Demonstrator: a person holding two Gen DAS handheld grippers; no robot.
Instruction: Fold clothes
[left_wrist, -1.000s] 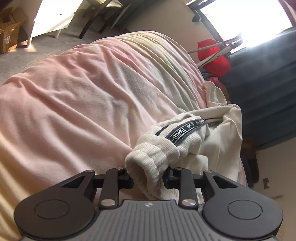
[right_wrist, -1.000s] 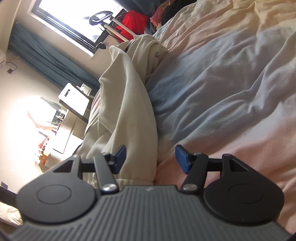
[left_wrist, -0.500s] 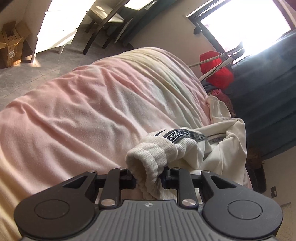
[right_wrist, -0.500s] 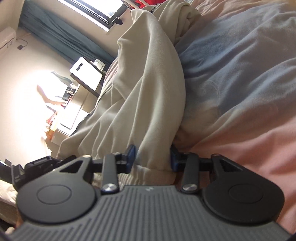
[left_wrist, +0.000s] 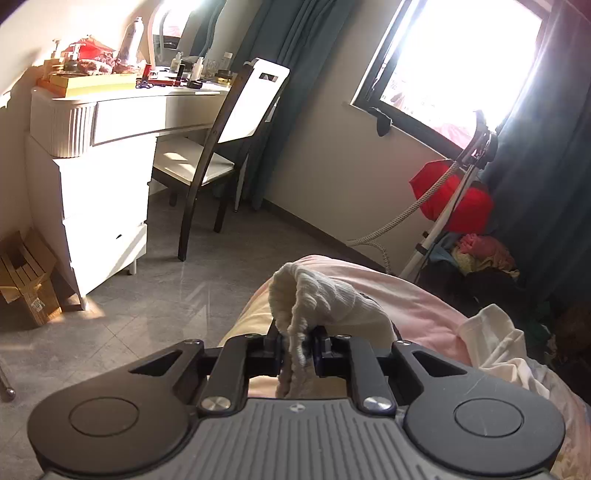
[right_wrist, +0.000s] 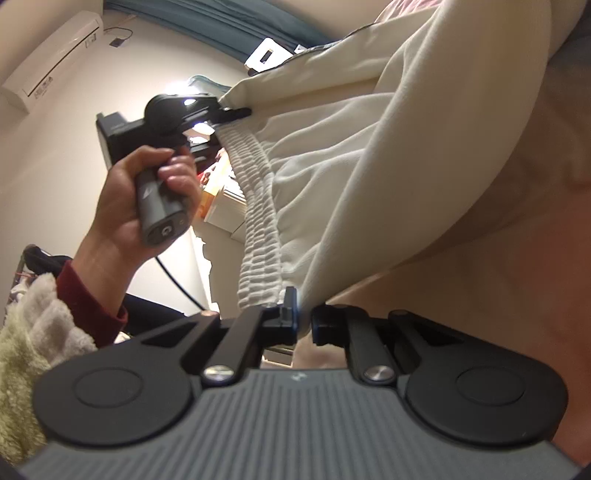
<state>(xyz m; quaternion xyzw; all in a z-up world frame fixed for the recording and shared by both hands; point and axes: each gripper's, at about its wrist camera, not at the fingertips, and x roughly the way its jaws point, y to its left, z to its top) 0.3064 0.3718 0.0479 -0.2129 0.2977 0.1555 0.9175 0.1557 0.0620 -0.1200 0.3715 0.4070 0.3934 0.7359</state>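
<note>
**While both tongs grip, the pants hang stretched over the bed**

With its jaws pressed together on a ribbed cuff (left_wrist: 317, 295), the left tongs (left_wrist: 298, 345) hold one end of the cream pants (right_wrist: 369, 177) above the pink bed (left_wrist: 417, 306). More of the white cloth lies crumpled on the bed to the right. Beyond it are grey floor tiles, a white dresser (left_wrist: 99, 192) crowded with bottles, a chair (left_wrist: 221, 140) and a bright window (left_wrist: 454, 55) with dark curtains.

From the right wrist view, the right tongs (right_wrist: 303, 321) are clamped on the pants at the end of the elastic waistband (right_wrist: 258, 229), the cloth pinched between nearly closed jaws. The waistband runs up and away to the other tongs, held in the person's left hand (right_wrist: 147, 199), which wears a red sleeve. The pants hang spread between the two grips, draping toward the bed at right.
</note>
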